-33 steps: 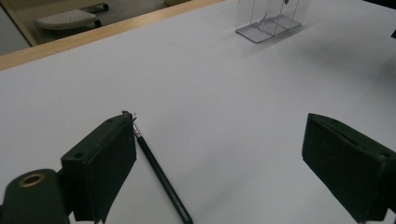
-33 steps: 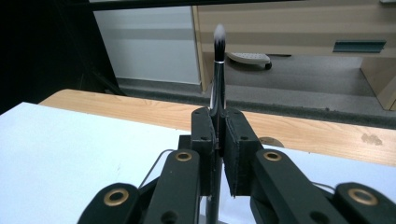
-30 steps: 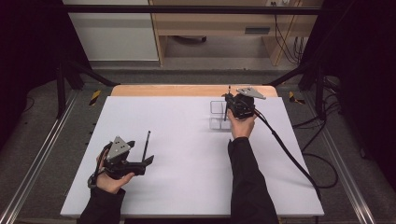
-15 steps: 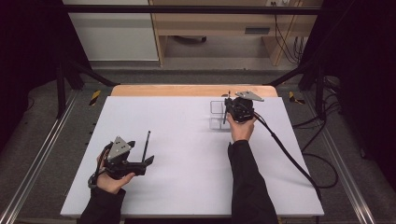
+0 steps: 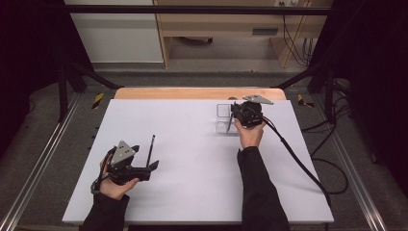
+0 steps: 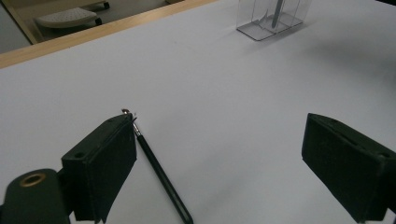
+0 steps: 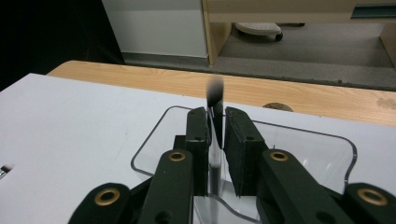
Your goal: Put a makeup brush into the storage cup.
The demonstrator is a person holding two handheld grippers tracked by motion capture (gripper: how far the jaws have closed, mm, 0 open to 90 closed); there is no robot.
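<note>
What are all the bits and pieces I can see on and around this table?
Clear holder: one, see-through plastic with compartments, far right part of the white board.
Brush: one, dark, upright, pinched in the right gripper over the clear holder.
Thin brush: one, black with a metal collar, lying flat on the board beside the left gripper.
White board: one, covering the table.
Wooden table edge: one, light wood, at the far side.
Left gripper: one, black, jaws wide apart, low over the board.
Right gripper: one, black, jaws closed on the brush.
Hands: two, dark sleeves, one holding each gripper.
</note>
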